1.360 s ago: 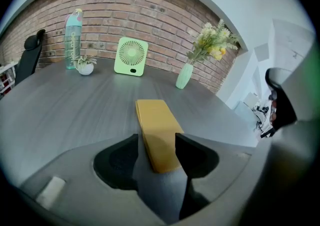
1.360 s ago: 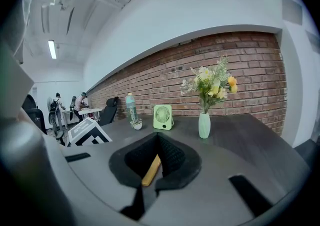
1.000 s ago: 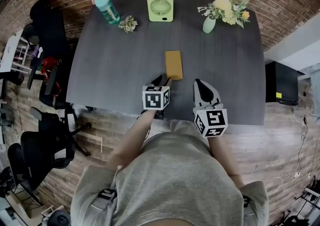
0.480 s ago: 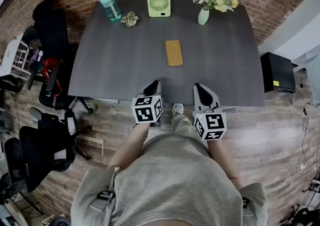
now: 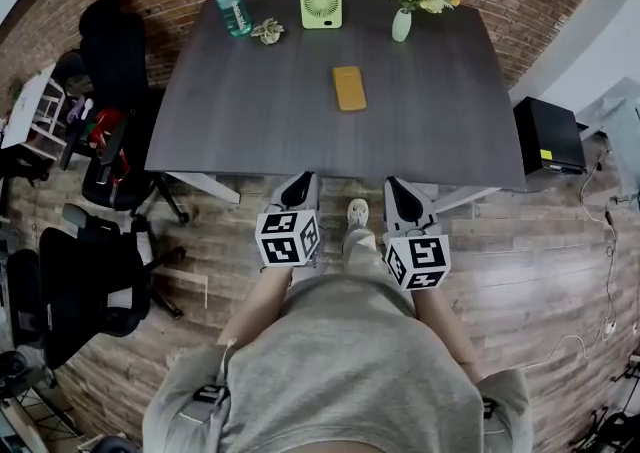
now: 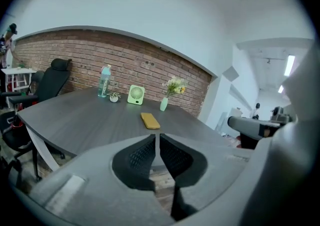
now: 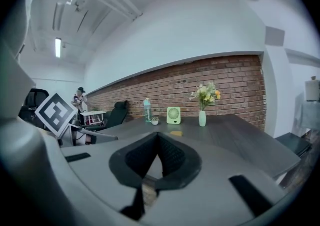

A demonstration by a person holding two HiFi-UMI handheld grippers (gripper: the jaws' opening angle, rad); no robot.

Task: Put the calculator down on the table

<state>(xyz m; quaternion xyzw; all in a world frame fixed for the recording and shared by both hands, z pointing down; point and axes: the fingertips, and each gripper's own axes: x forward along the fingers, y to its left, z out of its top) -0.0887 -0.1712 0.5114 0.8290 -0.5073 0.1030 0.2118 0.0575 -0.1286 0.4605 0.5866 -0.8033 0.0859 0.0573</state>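
Note:
The yellow calculator [image 5: 348, 88] lies flat near the middle of the dark table [image 5: 250, 111], untouched. It also shows in the left gripper view as the calculator [image 6: 150, 120], and small in the right gripper view as the calculator [image 7: 175, 133]. Both grippers are off the table, over the wooden floor in front of its near edge, close to the person's body. My left gripper [image 5: 303, 181] is shut with nothing between its jaws [image 6: 156, 135]. My right gripper [image 5: 397, 186] is beside it, also shut and empty [image 7: 158, 135].
Along the table's far edge stand a teal bottle [image 5: 231, 3], a small plant [image 5: 268, 31], a green fan [image 5: 320, 6] and a vase of flowers [image 5: 402, 21]. Black office chairs [image 5: 110, 71] stand left of the table, a black box [image 5: 548, 136] to its right.
Both grippers have drawn back from the table's near edge towards the person. The left jaws, open beside the calculator's near end before, are shut. The calculator stays on the table.

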